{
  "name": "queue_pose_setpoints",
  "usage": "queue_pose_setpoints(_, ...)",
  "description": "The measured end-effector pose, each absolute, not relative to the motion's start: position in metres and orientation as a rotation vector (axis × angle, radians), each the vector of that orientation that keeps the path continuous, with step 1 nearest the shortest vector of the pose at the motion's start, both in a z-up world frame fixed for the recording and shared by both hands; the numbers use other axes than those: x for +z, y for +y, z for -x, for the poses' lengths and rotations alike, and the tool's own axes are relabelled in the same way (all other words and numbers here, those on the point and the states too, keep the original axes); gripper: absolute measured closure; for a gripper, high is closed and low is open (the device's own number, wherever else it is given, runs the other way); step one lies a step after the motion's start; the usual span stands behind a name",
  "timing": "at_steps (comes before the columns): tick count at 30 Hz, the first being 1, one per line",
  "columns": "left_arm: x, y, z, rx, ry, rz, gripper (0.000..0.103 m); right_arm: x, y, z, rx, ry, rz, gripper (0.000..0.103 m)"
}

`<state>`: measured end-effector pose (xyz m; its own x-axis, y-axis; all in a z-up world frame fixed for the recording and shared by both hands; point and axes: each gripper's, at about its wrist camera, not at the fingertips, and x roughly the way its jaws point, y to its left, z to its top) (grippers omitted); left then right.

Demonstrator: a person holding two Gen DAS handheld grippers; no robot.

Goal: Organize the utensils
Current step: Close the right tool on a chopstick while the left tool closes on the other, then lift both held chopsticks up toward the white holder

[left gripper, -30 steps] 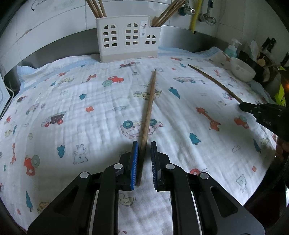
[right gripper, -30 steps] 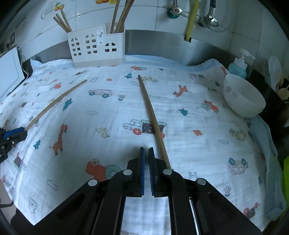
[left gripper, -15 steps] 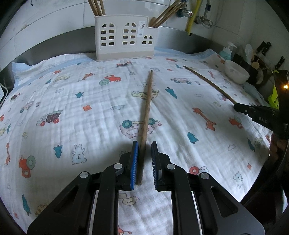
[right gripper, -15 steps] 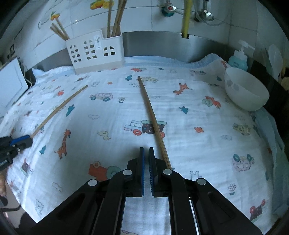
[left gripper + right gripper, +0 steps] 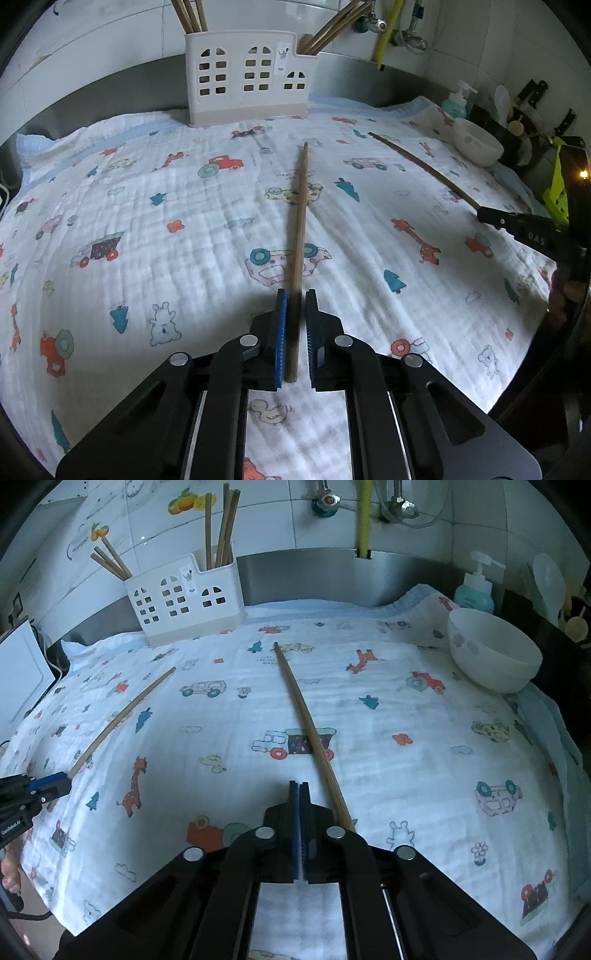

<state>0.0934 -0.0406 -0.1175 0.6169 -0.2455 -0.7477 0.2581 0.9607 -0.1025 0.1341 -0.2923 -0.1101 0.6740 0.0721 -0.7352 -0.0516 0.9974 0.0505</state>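
Presently the left gripper (image 5: 295, 295) has just been closing on the near end of the left chopstick (image 5: 300, 221), which sits between its blue pads and lies flat on the cloth-covered surface (image 5: 147, 221), pointing toward the back edge. The grip reads as clenched on the stick, though a sliver of gap shows at one pad. The white holder (image 5: 247, 77) stands at the back edge, left of centre, with chopsticks upright in both end compartments.

Recommendation: confirm both pads bear on the stick before lifting, raise the far tip clear of the cloth, then stand it upright over a compartment.

The right chopstick (image 5: 306, 716) lies mid-surface, also pointing to the back edge. The right gripper (image 5: 299, 786) is clenched, pads together on nothing; the stick runs just beside its outer finger.

View discrepancy: only the right wrist view shows that stick is outside the pads; the left wrist view merely shows it meeting the gripper tip. A white bowl (image 5: 495, 657) sits by the right edge.
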Motion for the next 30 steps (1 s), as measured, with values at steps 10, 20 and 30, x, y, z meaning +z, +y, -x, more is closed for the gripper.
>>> queue_pose_setpoints(10, -0.118, -0.035, -0.097, -0.338, 0.855, -0.022, 0.098, -0.109, -0.289, -0.126, 0.053, 0.815, -0.071, 0.103)
queue_pose_setpoints(20, -0.12, -0.031, -0.098, -0.35, 0.855, 0.007, 0.093, -0.105, -0.301, -0.127, 0.061, 0.8, -0.091, 0.082)
queue_pose_setpoints(30, -0.119, -0.033, -0.1, -0.354, 0.845, 0.01, 0.093, -0.112, -0.315, -0.141, 0.047, 0.842, -0.045, 0.091)
